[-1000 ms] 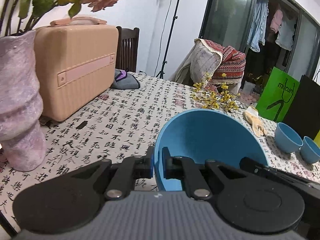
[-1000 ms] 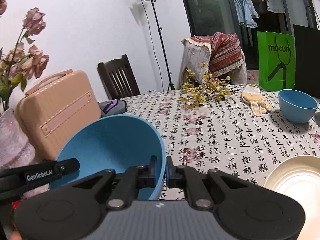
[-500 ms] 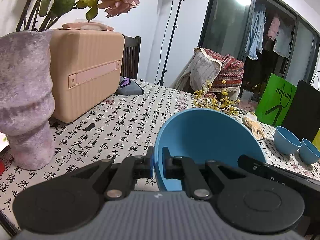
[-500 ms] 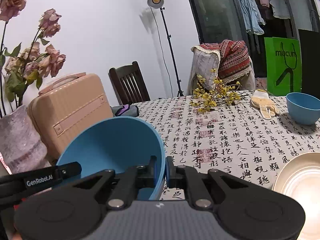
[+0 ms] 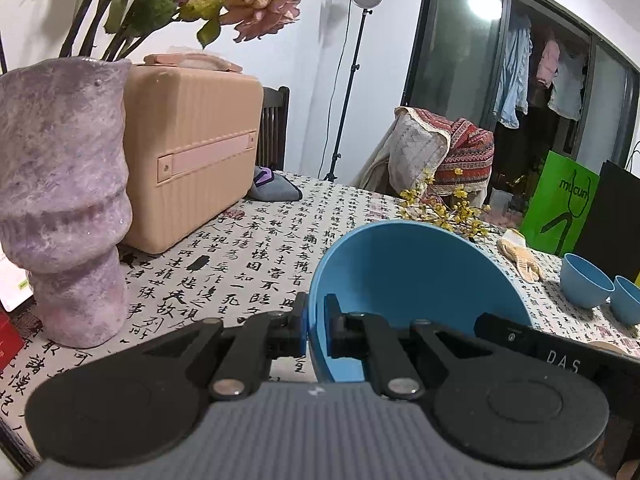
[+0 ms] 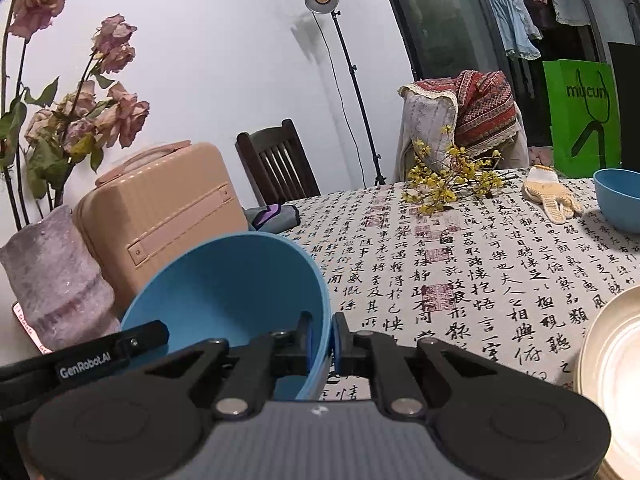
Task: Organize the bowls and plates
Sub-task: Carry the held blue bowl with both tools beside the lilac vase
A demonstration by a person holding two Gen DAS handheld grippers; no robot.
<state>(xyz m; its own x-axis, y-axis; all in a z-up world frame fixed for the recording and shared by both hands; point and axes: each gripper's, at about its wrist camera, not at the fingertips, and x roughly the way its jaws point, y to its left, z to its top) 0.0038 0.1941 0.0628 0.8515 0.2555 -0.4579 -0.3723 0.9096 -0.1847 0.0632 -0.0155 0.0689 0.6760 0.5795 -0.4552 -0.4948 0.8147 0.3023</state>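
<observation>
Both grippers hold one large blue bowl [image 5: 416, 292] [image 6: 236, 284] by its rim, over the near part of the table. My left gripper [image 5: 316, 328] is shut on the bowl's left rim, one pad inside and one outside. My right gripper [image 6: 332, 340] is shut on the opposite rim. The bowl is tipped, its hollow facing up and towards the cameras. Two small blue bowls [image 5: 586, 280] [image 5: 628, 300] stand at the far right of the table; one small blue bowl [image 6: 620, 200] shows in the right wrist view. A cream plate [image 6: 612, 372] lies at the right edge.
A purple vase [image 5: 64, 208] with dried roses and a beige hard case [image 5: 192, 160] stand on the left. Yellow flower sprigs [image 6: 452, 176], a knitted glove [image 6: 552, 196] and a grey pouch [image 5: 272, 188] lie on the calligraphy tablecloth [image 6: 460, 280]. A green bag [image 5: 564, 204] stands far right.
Both grippers have sunk a little with the bowl still held; the vase and case now loom larger and higher in both views. The grips look the same.
</observation>
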